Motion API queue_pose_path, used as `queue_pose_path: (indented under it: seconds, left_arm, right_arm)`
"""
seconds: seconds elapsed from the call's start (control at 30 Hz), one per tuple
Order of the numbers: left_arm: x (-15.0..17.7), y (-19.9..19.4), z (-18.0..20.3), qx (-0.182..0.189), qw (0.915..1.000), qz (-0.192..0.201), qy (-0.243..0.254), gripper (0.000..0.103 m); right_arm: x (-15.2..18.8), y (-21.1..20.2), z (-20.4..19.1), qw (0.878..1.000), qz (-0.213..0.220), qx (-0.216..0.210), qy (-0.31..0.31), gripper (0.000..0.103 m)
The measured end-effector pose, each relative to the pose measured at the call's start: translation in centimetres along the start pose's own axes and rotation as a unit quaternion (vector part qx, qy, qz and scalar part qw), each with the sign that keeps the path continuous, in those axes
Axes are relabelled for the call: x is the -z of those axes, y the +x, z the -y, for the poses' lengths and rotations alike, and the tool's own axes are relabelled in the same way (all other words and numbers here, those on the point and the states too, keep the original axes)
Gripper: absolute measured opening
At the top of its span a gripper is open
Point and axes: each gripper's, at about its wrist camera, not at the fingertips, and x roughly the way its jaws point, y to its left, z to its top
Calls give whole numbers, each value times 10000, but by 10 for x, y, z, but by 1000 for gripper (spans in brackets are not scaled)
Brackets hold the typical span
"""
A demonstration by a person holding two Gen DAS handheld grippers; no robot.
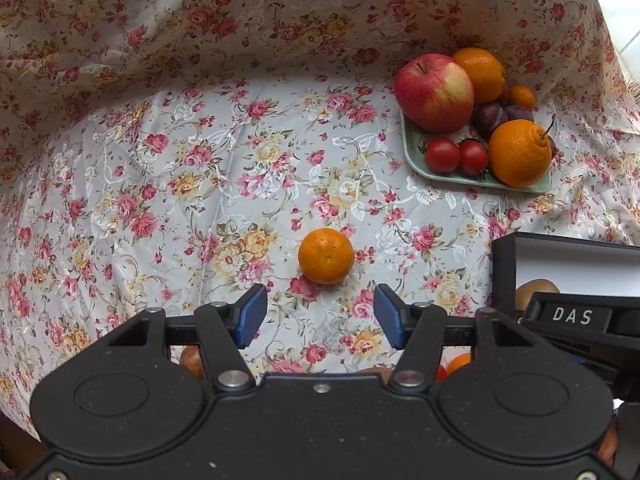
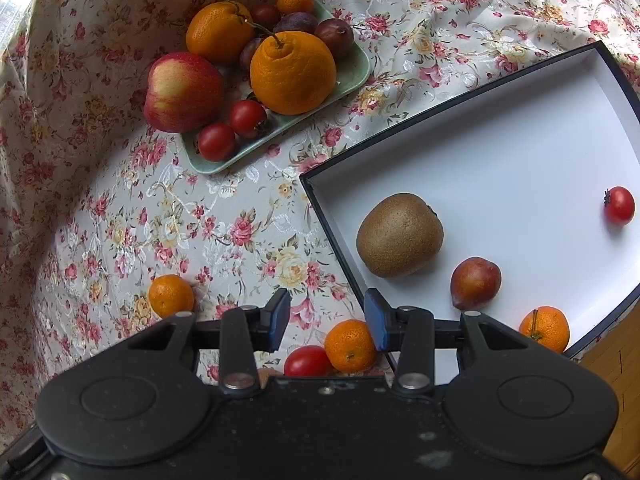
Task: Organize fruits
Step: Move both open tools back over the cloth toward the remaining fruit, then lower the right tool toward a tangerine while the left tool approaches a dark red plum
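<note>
1. The step in hand looks like gathering loose fruit from the floral-clothed desk (image 1: 120,208) into the white-lined box (image 2: 500,152).
2. The left gripper (image 1: 320,316) hangs with fingers spread and empty; a mandarin (image 1: 326,255) lies just beyond them on the cloth.
3. The right gripper (image 2: 328,318) is likewise spread, holding nothing, above a second mandarin (image 2: 349,345) and a tomato (image 2: 306,361) beside the box edge.
4. The green tray (image 2: 352,76) holds piled fruit; the box holds a kiwi (image 2: 400,235) and, seemingly, a plum (image 2: 475,282).
5. Next, probably: lower the left fingers astride the mandarin, then close gently.
</note>
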Motion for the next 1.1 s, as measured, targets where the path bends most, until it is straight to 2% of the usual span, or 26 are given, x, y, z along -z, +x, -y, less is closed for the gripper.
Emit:
queue_pose_path:
  seconds: [0.27, 0.73, 1.1]
  left_arm:
    - [8, -2, -14, -48, 9999, -34, -88, 62]
    - [29, -14, -34, -28, 9997, -20, -258, 62]
    - [36, -23, -36, 53, 9995, 7, -298, 62]
  right_arm:
    - [14, 3, -8, 9995, -192, -191, -167, 44]
    - [45, 7, -11, 9985, -213, -21, -506, 44]
    - [54, 24, 4, 9985, -523, -154, 14, 44]
